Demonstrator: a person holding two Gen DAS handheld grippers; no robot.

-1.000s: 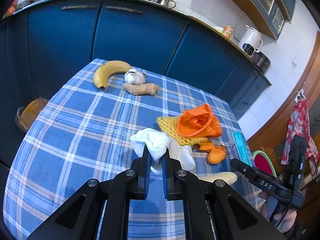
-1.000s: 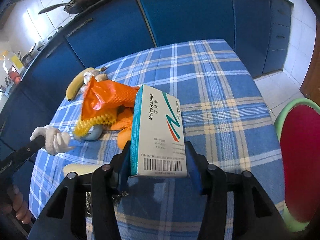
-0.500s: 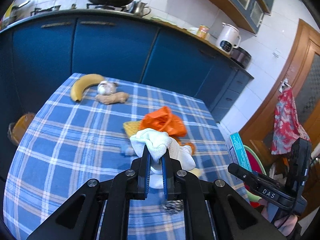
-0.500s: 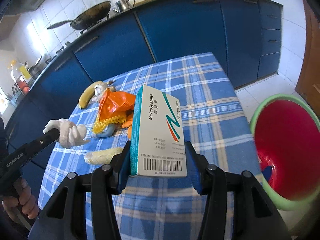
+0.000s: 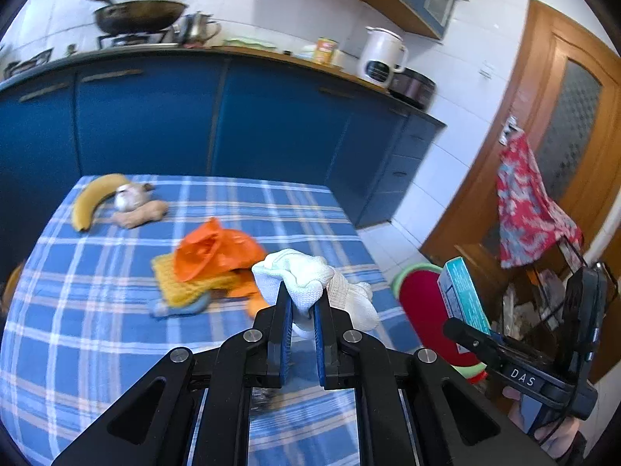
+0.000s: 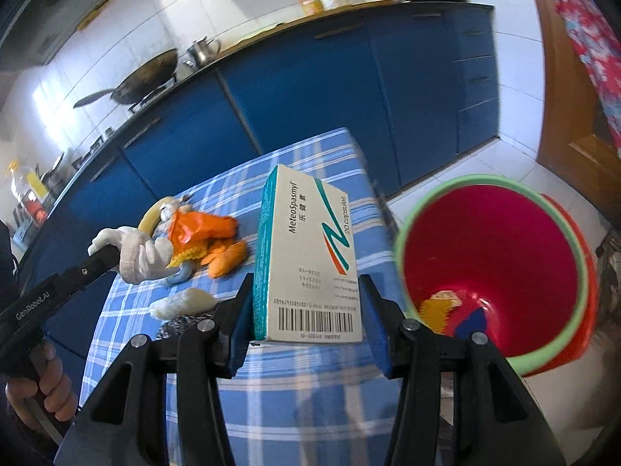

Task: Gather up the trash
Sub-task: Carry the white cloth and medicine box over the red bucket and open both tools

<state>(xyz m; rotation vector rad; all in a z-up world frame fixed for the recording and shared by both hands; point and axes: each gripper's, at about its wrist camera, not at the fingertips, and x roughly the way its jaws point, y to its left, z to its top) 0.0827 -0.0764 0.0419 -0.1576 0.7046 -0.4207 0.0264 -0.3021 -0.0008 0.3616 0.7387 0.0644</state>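
Right wrist view: the right gripper [image 6: 306, 334] clamps a light, stiff medicine box [image 6: 310, 260] by its sides; left gripper [image 5: 298, 324] pinches a limp white glove [image 5: 310, 283], probably slip-prone; the red bin [image 6: 496, 272] sits just right.

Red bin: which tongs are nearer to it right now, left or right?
Right. The right tongs, clamped on the medicine box, sit just beside the red bin. The left tongs, pinching the white glove, hang over the table, farther away.
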